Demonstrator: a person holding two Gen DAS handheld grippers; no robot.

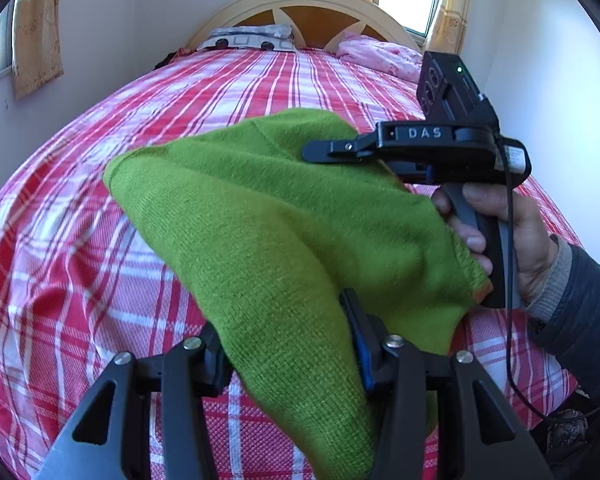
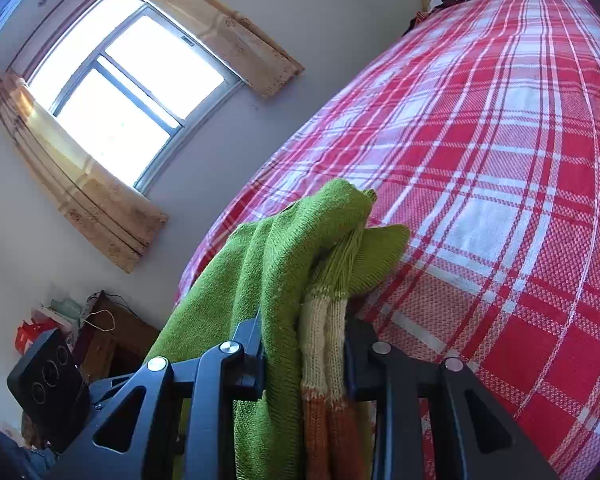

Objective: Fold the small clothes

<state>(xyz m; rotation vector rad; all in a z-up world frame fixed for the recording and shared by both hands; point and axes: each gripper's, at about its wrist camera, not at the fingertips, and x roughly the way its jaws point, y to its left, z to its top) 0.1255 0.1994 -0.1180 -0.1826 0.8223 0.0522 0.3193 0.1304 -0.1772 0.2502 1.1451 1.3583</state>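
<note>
Left gripper [image 1: 288, 344]: your matte black linkage arms, round silver screw heads at the pivots, blue pad on one jaw.
Right gripper [image 1: 320, 151]: black body, "DAS" in pale letters on its side.
Camera block [image 1: 446, 80]: black box on top, small green light.
Cable [image 1: 510, 280]: thin, black, running along the grey-and-black handle.
Sleeve [image 1: 580, 288]: you wear dark quilted fabric over a grey knit cuff.

A red and white plaid bedspread [image 1: 148, 184] is seen stretched over the bed, backed by a cream arched headboard [image 1: 300, 0]. A patterned pillow [image 1: 248, 38] and a crumpled pink cloth [image 1: 376, 54] are laid against it. A bright window [image 2: 128, 92] is framed by tan curtains [image 2: 80, 200], with a cluttered wooden cabinet [image 2: 112, 340] below.
</note>
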